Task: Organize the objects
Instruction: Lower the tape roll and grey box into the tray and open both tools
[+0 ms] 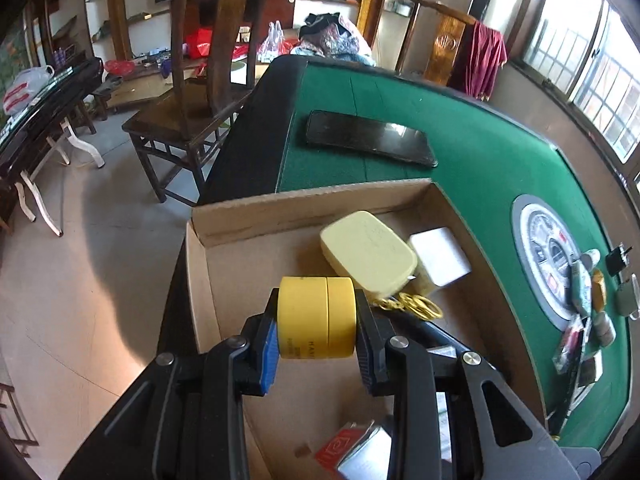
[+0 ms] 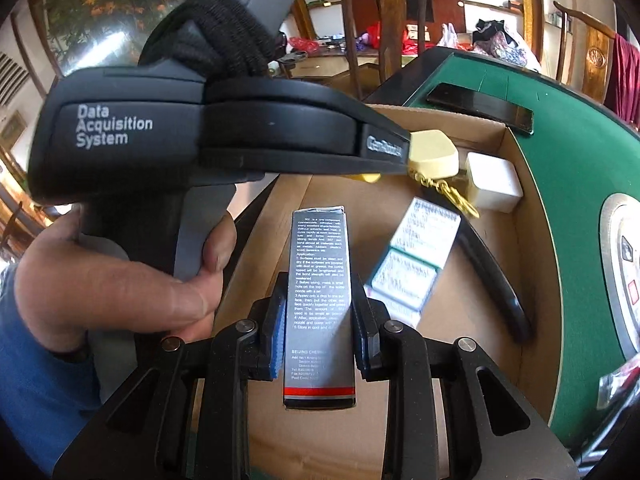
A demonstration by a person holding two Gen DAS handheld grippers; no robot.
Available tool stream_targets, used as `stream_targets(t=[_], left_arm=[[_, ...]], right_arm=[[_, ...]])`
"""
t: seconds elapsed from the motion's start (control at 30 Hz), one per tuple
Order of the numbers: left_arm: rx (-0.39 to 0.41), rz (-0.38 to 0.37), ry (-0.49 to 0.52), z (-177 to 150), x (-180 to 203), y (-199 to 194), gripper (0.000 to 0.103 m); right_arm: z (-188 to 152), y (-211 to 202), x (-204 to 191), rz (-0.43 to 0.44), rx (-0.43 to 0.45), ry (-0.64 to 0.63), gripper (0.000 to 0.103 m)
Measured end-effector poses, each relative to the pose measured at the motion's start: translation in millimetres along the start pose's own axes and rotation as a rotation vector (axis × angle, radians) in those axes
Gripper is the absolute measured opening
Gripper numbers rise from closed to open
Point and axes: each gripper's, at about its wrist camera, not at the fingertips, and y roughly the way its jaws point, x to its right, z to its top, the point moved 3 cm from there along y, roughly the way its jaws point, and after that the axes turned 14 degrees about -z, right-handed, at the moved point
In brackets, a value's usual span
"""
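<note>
Our right gripper [image 2: 318, 336] fingers clamp the glue box [image 2: 319, 304], left gripper [image 1: 316, 330] fingers the yellow jar [image 1: 317, 316]; releasing together over the cardboard box [image 1: 304, 204] risks a collision.

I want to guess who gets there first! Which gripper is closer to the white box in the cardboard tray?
Left, I think. The left gripper, holding the yellow jar, sits just short of the white box. The right gripper, holding the glue box, hangs farther back in the cardboard tray.

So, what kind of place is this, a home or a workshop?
Probably a lived-in home room, perhaps a games room. The green felt table looks like a mahjong table, carved wooden chairs stand around it, and bags and clothes lie piled behind.
</note>
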Motion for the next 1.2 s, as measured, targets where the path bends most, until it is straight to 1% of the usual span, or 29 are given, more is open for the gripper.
stream_targets(t=[0.13, 0.3, 0.5, 0.6, 0.67, 0.83, 0.97, 1.0, 1.1, 1.2], left_arm=[[-0.042, -0.022, 0.047, 5, -1, 8, 0.032], [-0.056, -0.051, 0.029, 9, -7, 13, 0.032], [-0.079, -0.057, 0.019, 9, -12, 19, 0.032], [-0.092, -0.063, 0.018, 9, -14, 20, 0.033], [-0.088, -0.064, 0.012, 9, -16, 20, 0.033], [-0.086, -0.072, 0.002, 10, -19, 18, 0.033], [-0.070, -0.082, -0.013, 13, -21, 13, 0.035], [-0.065, -0.082, -0.019, 13, -21, 11, 0.036], [-0.048, -0.081, -0.026, 15, -22, 5, 0.040], [-0.038, -0.083, -0.029, 14, -22, 0, 0.040]], right_arm=[[11, 14, 0, -0.027, -0.004, 0.019, 0.027], [23, 27, 3, -0.067, 0.000, 0.024, 0.027], [32, 32, -5, -0.136, 0.005, -0.062, 0.027], [35, 34, -7, -0.142, 0.002, -0.085, 0.027], [37, 36, -9, -0.149, -0.009, -0.100, 0.027], [40, 35, -11, -0.171, -0.005, -0.128, 0.027], [38, 32, -10, -0.177, -0.010, -0.132, 0.027], [38, 32, -9, -0.179, -0.014, -0.130, 0.028], [39, 31, -7, -0.175, -0.012, -0.122, 0.029], [39, 26, -8, -0.155, -0.004, -0.112, 0.029]])
